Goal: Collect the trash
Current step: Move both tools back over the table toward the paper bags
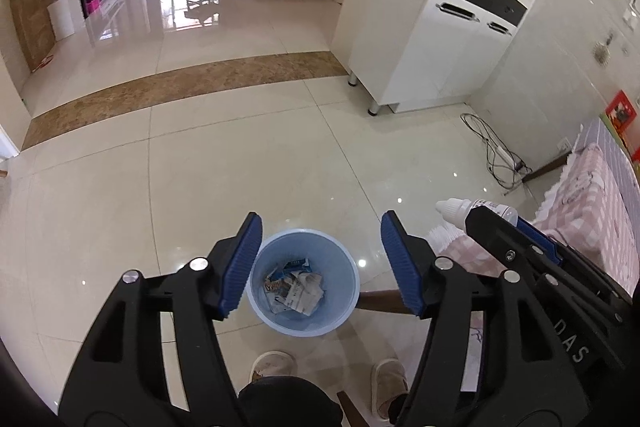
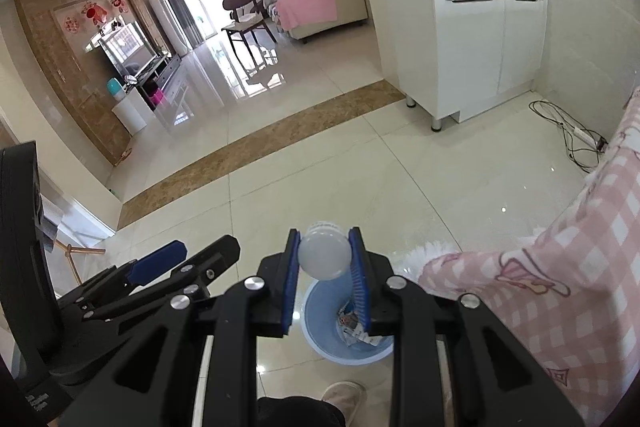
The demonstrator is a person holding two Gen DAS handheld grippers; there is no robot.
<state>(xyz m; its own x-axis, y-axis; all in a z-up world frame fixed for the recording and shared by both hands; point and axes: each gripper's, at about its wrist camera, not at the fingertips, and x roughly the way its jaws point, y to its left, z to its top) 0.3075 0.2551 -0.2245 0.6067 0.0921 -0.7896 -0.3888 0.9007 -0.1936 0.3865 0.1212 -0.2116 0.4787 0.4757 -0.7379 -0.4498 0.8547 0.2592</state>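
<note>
Right tongs [image 2: 325, 259] grip my small white plastic dropper bottle [image 2: 325, 254], long axis level across the pads, directly above the pale blue round plastic bin [image 2: 320, 341]; left tongs [image 1: 320, 263] hang released over it.

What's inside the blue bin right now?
The blue bin holds crumpled printed paper and a blue wrapper. Anything beneath that pile is hidden. In the right wrist view, the right tool covers part of the opening.
</note>
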